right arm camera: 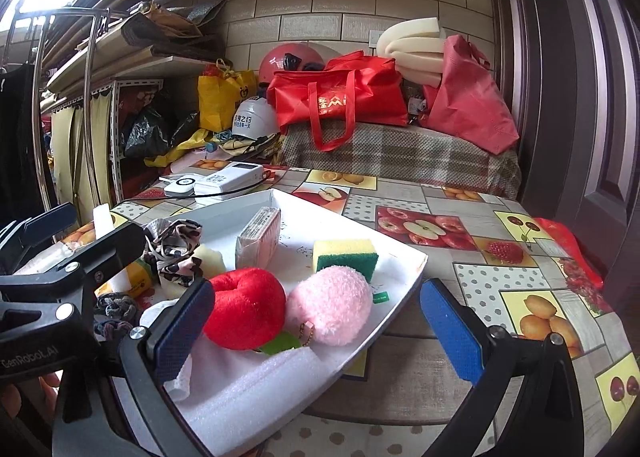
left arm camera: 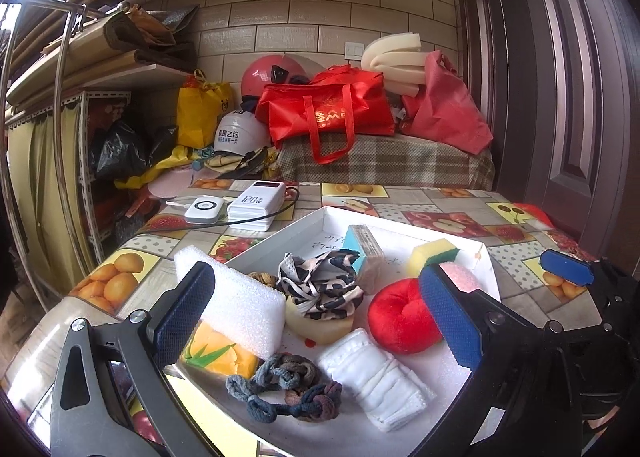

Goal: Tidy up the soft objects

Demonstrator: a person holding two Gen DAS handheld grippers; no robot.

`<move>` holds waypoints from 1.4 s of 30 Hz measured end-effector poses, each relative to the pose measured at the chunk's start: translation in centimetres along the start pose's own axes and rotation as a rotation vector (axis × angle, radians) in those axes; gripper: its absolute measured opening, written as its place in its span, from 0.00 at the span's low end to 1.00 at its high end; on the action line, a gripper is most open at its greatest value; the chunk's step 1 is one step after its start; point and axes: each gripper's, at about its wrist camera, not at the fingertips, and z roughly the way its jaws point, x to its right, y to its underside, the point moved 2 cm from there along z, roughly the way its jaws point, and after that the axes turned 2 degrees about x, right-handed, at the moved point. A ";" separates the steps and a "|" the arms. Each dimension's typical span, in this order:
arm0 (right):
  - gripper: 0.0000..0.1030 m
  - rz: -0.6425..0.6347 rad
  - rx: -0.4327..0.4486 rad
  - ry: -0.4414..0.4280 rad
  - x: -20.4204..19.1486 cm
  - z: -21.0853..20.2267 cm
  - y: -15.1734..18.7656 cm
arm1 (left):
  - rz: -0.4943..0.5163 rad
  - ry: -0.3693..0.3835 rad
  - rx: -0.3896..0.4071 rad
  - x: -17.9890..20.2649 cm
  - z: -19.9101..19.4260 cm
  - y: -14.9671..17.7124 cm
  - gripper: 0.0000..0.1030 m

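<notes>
The white tray (left arm camera: 316, 217) on the bench (right arm camera: 460, 257) holds light, squashy things; the red plush (right arm camera: 244, 305) and pink plush (right arm camera: 332, 305) should compress, so pinch each across its middle. The left hand-held gripper (left arm camera: 316, 313) and right hand-held gripper (right arm camera: 316, 325) both gape wide, empty.

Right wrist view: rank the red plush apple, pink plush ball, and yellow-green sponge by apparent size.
1. red plush apple and pink plush ball: near equal, so no ranking.
2. yellow-green sponge: smallest, though it sits farther back in the white tray, so true size is unsure.

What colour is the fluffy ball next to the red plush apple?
Pink. The fluffy ball shows best in the right wrist view, touching the red plush apple.
</notes>
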 end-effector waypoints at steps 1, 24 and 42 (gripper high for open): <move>1.00 0.002 -0.007 0.000 0.1 -0.4 0.2 | 0.003 0.004 -0.007 0.2 -0.3 0.1 1.00; 1.00 0.237 -0.071 0.043 8.1 -10.1 5.0 | 0.116 0.097 -0.061 5.2 -7.2 2.5 1.00; 1.00 0.184 0.215 0.192 7.6 -18.5 5.4 | 0.086 -0.088 -0.050 5.8 -11.3 0.7 1.00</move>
